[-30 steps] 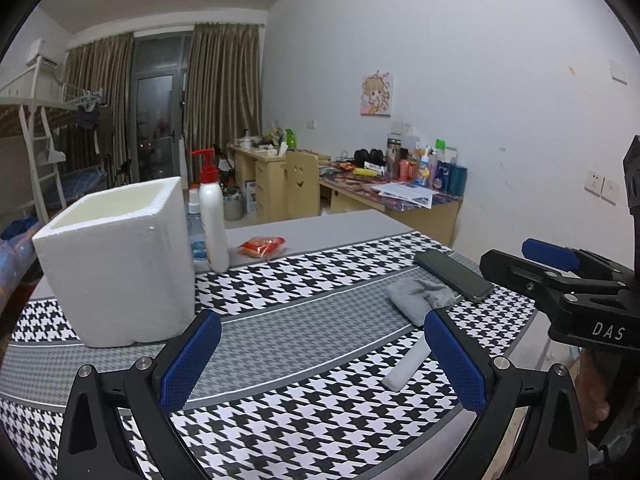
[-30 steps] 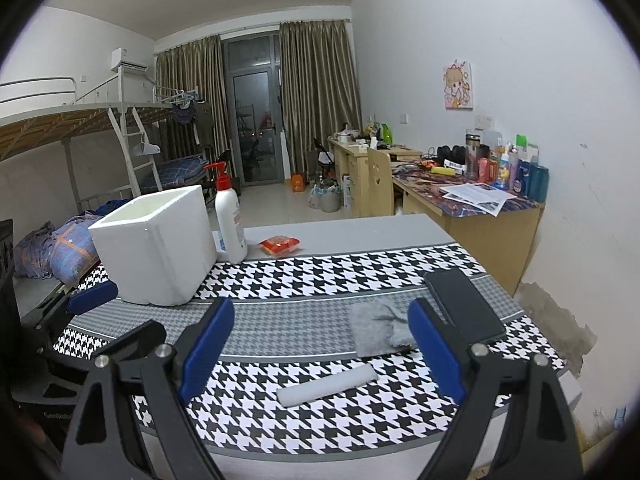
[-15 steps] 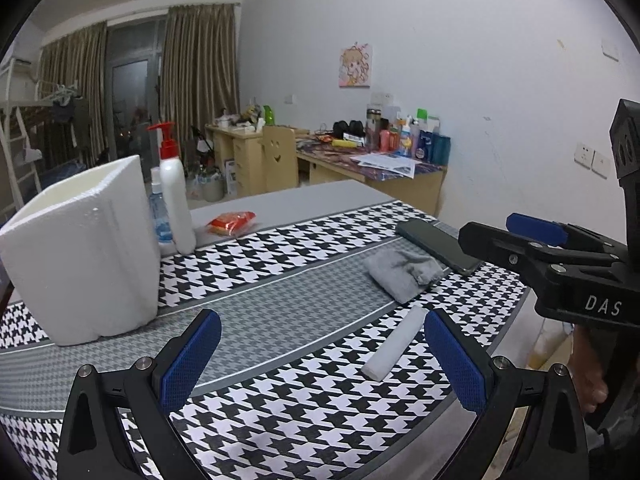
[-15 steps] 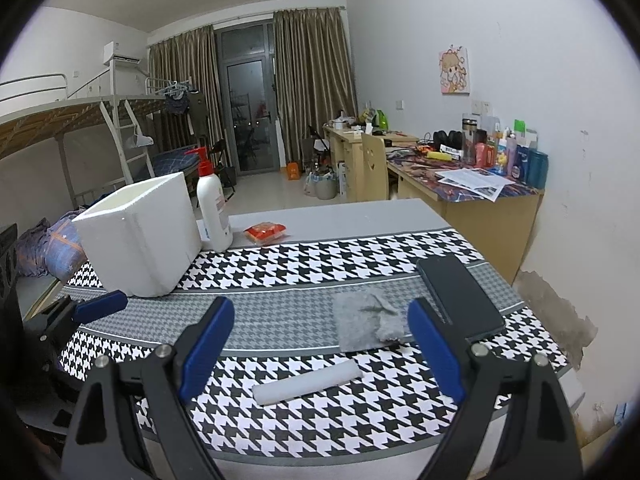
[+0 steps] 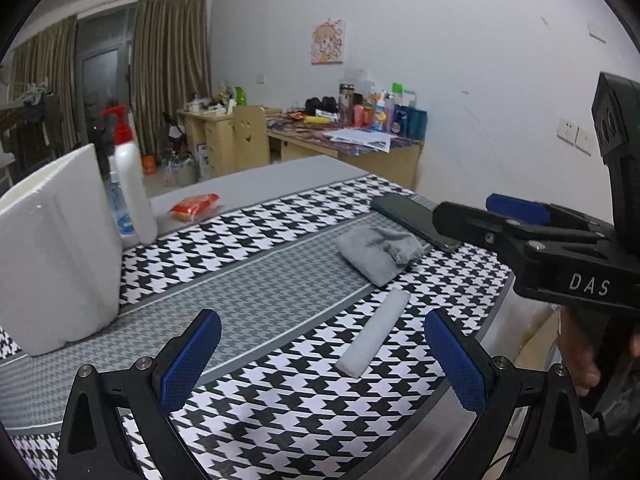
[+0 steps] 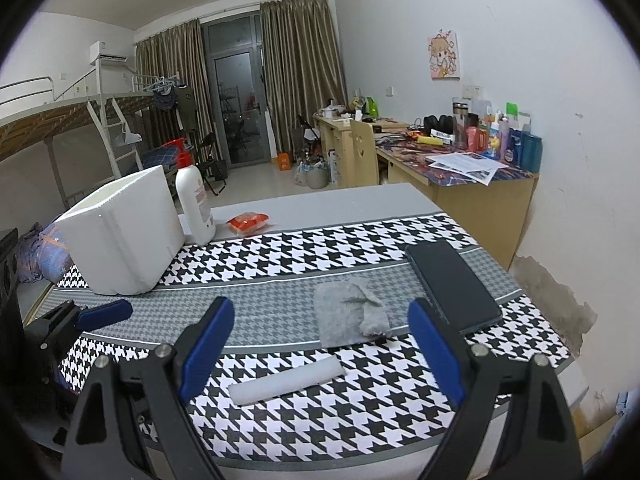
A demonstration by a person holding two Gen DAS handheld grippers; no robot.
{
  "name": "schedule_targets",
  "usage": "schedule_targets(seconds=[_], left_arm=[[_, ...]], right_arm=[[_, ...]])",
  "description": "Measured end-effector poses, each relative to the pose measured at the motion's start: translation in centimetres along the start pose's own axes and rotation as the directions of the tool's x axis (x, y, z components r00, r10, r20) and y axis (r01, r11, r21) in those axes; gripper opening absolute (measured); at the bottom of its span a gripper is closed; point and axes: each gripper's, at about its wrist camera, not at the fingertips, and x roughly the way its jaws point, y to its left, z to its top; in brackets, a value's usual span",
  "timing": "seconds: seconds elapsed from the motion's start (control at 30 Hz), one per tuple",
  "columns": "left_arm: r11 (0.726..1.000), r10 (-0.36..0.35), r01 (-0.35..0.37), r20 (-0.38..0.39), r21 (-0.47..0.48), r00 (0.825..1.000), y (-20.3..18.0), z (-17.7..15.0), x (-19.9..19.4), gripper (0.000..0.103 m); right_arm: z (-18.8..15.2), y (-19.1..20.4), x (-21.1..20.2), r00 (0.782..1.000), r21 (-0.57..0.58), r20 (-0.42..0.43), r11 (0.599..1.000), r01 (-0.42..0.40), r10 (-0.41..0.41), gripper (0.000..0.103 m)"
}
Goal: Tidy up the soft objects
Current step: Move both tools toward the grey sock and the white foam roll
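Since the earlier frames both of your grippers have eased forward and dipped; the white foam roll (image 6: 286, 379) and the grey folded cloth (image 6: 349, 313) now sit larger and lower in both views, and the left view has swung rightward, pushing the white foam box (image 5: 56, 248) toward the left border.

Right gripper (image 6: 320, 350): jaws spread wide, nothing between them. Left gripper (image 5: 320, 364): likewise wide apart and empty.

Key relation: the foam roll lies just ahead of and below your right gripper, near the front edge of the tabletop (image 6: 360, 248), its long axis running left-right and tilted slightly up to the right, so roughly across the jaw line. From the left gripper it lies ahead and right, long axis pointing away. Judgement: the right hand is nearer; to close across the roll's short width you would need to turn the wrist.

The cloth sits just beyond the roll, beside a dark phone (image 6: 452, 284) near the right edge.

Surface: houndstooth cloth over a grey top. Far side: pump bottle (image 6: 194, 204), red snack packet (image 6: 248, 222). Room: bunk bed, curtains, cluttered desks.
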Motion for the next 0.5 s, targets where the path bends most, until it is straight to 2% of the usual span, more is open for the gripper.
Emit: schedule_targets(seconds=[0.5], left_arm=[[0.999, -0.039, 0.042, -0.088, 0.026, 0.995, -1.0, -0.1, 3.4, 0.102]], right_arm=[[-0.4, -1.6, 1.7, 0.999, 0.005, -0.037, 1.0, 0.003, -0.002, 0.092]])
